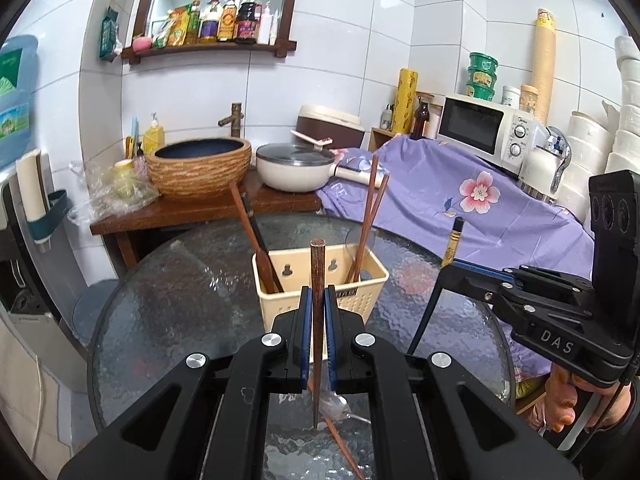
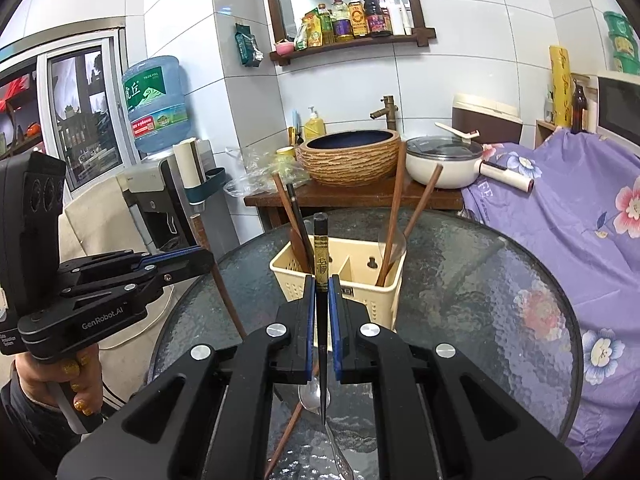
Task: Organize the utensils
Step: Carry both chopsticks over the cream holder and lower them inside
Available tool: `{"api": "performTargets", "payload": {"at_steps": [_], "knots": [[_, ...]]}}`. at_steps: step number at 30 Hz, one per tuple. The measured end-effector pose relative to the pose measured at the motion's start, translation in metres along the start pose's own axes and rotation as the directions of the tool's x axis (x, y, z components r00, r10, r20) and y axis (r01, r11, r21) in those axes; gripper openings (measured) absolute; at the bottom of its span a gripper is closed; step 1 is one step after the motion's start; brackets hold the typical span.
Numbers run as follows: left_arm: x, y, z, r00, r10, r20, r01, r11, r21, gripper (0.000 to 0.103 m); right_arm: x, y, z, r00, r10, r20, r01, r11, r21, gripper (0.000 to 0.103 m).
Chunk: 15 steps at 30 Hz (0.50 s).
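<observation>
Brown chopstick [image 1: 318, 300] clamped in left hand-held gripper [image 1: 319, 308]; black chopstick [image 2: 321, 280] in right [image 2: 321, 312].

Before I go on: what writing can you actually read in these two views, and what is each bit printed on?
"DAS": side of the right gripper.
"GenRobot.AI": side of the left gripper.
"FE": purple floral cloth; the rest is hidden in a fold.
Large Chinese characters on the water jug: partly legible only; its red band is too small.
Shelf bottles, microwave badge, basket plate, black chopstick gold print: too small or blurred.
</observation>
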State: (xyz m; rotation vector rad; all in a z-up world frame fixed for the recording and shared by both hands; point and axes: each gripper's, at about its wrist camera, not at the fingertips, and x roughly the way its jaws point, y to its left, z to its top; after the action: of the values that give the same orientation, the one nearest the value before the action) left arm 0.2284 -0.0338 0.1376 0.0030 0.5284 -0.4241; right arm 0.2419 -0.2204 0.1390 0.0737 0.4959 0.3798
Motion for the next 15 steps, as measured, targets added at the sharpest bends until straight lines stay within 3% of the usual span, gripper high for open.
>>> {"api": "performTargets", "payload": {"at_steps": [5, 15], "knots": [[-0.014, -0.009, 0.028, 0.999, -0.006, 0.047, 0.005, 0.999, 0.033, 0.006, -0.005, 0.004, 0.024, 1.0, 0.001, 0.017, -0.001, 1.0, -0.015, 0.007], [-0.043, -0.017, 0.111, 0.983, 0.015, 0.183, -0.022, 0.999, 0.039, 0.006, -0.029, 0.015, 0.113, 0.989, -0.04, 0.14, 0.048, 0.997, -0.052, 0.007]]}}
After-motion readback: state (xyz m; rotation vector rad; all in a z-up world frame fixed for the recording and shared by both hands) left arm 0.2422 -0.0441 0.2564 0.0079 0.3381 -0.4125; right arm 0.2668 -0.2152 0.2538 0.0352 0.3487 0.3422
